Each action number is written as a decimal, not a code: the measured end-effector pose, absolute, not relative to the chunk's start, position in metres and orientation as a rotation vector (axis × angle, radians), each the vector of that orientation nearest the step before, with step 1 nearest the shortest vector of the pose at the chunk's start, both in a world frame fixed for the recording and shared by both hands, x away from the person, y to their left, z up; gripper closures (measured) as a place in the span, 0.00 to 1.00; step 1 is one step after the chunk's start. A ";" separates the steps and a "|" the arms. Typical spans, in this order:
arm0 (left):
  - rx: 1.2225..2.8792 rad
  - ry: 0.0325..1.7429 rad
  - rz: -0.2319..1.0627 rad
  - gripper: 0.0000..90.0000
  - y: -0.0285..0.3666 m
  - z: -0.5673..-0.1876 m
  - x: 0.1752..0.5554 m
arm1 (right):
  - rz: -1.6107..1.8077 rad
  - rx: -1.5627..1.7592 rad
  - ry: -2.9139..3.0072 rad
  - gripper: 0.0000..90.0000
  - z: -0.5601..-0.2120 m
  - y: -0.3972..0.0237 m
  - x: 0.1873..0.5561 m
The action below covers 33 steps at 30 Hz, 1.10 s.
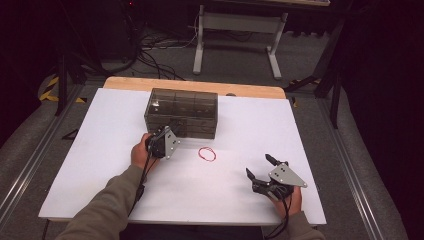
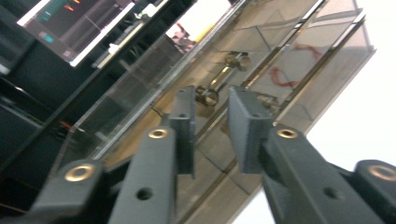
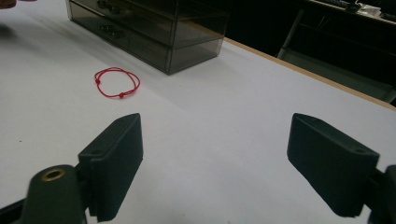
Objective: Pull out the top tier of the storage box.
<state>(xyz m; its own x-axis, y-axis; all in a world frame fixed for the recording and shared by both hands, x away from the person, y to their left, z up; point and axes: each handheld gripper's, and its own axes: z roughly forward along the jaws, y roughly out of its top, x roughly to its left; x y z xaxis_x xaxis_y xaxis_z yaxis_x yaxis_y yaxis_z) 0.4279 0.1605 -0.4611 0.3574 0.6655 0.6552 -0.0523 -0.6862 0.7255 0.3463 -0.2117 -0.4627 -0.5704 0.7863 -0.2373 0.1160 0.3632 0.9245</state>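
Left gripper [image 2: 210, 119] at the drawer box [image 1: 181, 113], jaws narrowed about a drawer handle [image 2: 208, 94] dead ahead, not yet pinching. Right gripper [image 1: 260, 172] rests wide, empty. Red string loop [image 1: 207, 154] lies between them.

The person is wearing a long olive-drab sleeve [image 1: 102, 207] on the left arm, and a cuff of the same cloth is showing at the right wrist. The left gripper [image 2: 210, 123] is showing black, ribbed jaw pads on angular black arms, each carrying a brass-ringed screw and a plain round hole. The right gripper [image 3: 215, 168] is showing broad, matte black pads and one brass eyelet. Each gripper is bearing a grey three-cornered plate dotted with small screws and trailing a black cable.
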 end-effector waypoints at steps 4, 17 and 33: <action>1.976 0.503 1.473 0.86 0.158 -0.464 0.428 | 1.208 0.776 1.883 0.26 -0.461 -0.212 0.344; 1.969 0.552 1.464 0.89 0.158 -0.464 0.427 | 1.197 0.759 1.872 0.26 -0.461 -0.213 0.342; 1.934 0.514 1.538 0.77 0.154 -0.469 0.418 | 1.199 0.754 1.871 0.26 -0.460 -0.214 0.341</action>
<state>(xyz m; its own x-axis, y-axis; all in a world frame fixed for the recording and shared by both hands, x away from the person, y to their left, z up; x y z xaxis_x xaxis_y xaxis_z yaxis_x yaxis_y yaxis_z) 0.4183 0.1541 -0.4685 0.2504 0.6361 0.7299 -0.0693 -0.7402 0.6688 0.3405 -0.2140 -0.4595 -0.5246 0.8005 -0.2900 0.0709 0.3805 0.9221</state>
